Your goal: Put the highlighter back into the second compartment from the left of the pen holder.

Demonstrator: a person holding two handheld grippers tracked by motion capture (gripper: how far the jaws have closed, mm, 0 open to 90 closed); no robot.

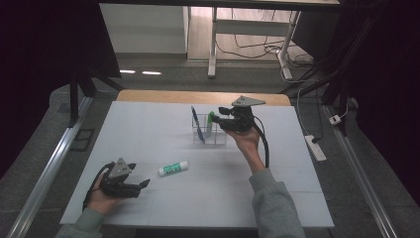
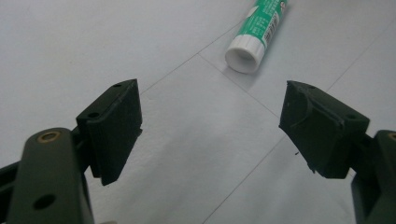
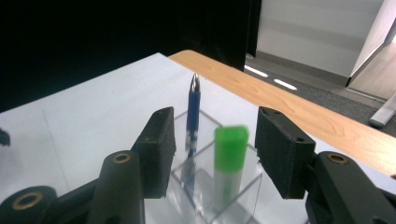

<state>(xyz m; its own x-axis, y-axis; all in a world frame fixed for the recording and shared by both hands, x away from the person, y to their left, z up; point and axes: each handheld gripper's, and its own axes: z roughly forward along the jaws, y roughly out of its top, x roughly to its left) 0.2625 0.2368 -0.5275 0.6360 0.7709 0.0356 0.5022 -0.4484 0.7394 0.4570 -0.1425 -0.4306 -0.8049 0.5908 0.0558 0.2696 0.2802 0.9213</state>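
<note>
A clear plastic box (image 1: 218,140) stands on the white table (image 1: 148,129), a little back of centre. A blue pen (image 1: 197,124) leans in it, beside an upright glue stick with a green cap (image 1: 211,120). My right gripper (image 1: 221,121) hovers at the box's right side. In the right gripper view its jaws stand open (image 3: 215,149), with the green cap (image 3: 229,144) between them but untouched, and the pen (image 3: 192,116) just beyond. A second green-and-white glue stick (image 1: 173,168) lies on the table. My left gripper (image 1: 146,183) rests open near the front left, with that stick (image 2: 259,28) ahead of its jaws (image 2: 210,130).
A wooden tabletop edge (image 1: 198,96) shows beyond the white surface. On the floor to the right lies a power strip (image 1: 315,147) with cables. Metal desk legs (image 1: 213,49) stand farther back. Dark curtains hang on both sides.
</note>
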